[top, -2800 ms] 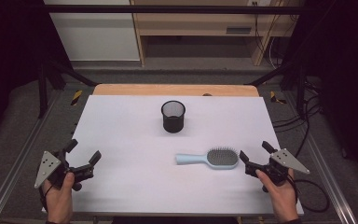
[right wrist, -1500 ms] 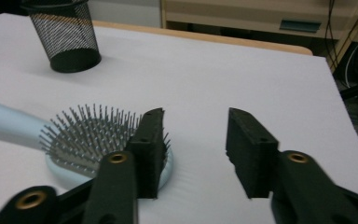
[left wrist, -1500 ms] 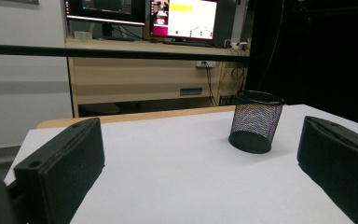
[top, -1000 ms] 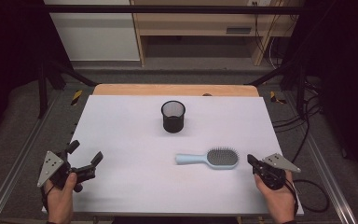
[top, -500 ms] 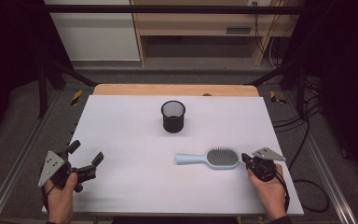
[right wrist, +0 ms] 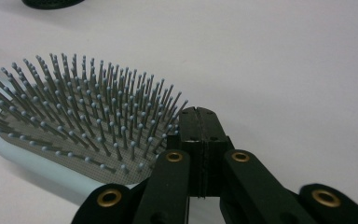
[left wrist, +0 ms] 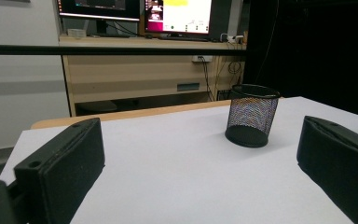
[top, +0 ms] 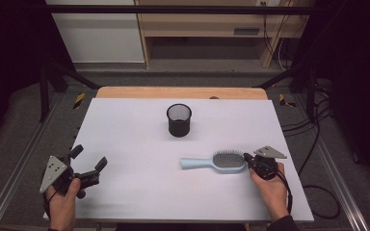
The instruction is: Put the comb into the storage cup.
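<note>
Jaws pressed together and empty, the right gripper noses the bristled end of the hairbrush at the desk's four o'clock, so a push could skid it away, while the left gripper waits wide open.

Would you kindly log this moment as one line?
right hand-held gripper: shut, at hairbrush head | left hand-held gripper: open, idle | mesh cup: upright
</note>
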The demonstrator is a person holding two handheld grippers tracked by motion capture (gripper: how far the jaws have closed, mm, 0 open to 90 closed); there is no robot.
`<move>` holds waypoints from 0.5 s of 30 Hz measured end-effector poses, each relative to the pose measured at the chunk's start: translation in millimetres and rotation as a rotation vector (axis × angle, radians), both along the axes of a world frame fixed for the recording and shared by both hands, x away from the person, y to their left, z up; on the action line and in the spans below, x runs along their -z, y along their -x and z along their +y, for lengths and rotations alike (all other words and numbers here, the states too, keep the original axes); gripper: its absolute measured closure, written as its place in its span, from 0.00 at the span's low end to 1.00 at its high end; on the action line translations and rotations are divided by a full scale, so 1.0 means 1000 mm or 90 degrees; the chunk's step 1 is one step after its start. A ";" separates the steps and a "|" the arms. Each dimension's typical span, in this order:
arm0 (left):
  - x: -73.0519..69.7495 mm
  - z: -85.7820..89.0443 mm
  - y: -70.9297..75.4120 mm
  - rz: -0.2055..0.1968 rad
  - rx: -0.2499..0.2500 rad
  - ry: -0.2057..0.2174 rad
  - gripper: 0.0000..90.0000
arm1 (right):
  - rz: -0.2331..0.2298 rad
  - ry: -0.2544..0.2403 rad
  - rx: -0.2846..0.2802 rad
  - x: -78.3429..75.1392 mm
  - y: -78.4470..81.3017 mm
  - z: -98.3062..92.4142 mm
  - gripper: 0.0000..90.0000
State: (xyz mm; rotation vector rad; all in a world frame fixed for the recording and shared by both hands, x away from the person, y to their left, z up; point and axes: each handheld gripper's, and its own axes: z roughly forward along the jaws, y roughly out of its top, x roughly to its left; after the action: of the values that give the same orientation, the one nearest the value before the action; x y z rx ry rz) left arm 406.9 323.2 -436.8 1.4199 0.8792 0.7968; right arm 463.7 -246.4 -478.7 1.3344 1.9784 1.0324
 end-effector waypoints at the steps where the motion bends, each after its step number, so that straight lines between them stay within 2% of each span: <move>1: 0.000 0.000 0.000 0.001 0.001 0.000 0.01 | 0.000 0.001 -0.004 0.000 -0.001 0.002 1.00; 10: 0.001 -0.005 0.001 0.007 0.010 -0.007 0.01 | -0.004 0.009 -0.025 0.001 -0.010 0.017 1.00; 15: 0.001 -0.005 0.001 0.009 0.011 -0.008 0.01 | -0.002 0.014 -0.052 0.001 -0.015 0.032 1.00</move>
State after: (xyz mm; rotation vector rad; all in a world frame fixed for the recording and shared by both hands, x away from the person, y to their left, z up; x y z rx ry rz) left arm 405.7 318.7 -437.7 1.4440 0.8728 0.7815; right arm 479.0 -214.6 -479.4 1.2489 2.0500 1.0470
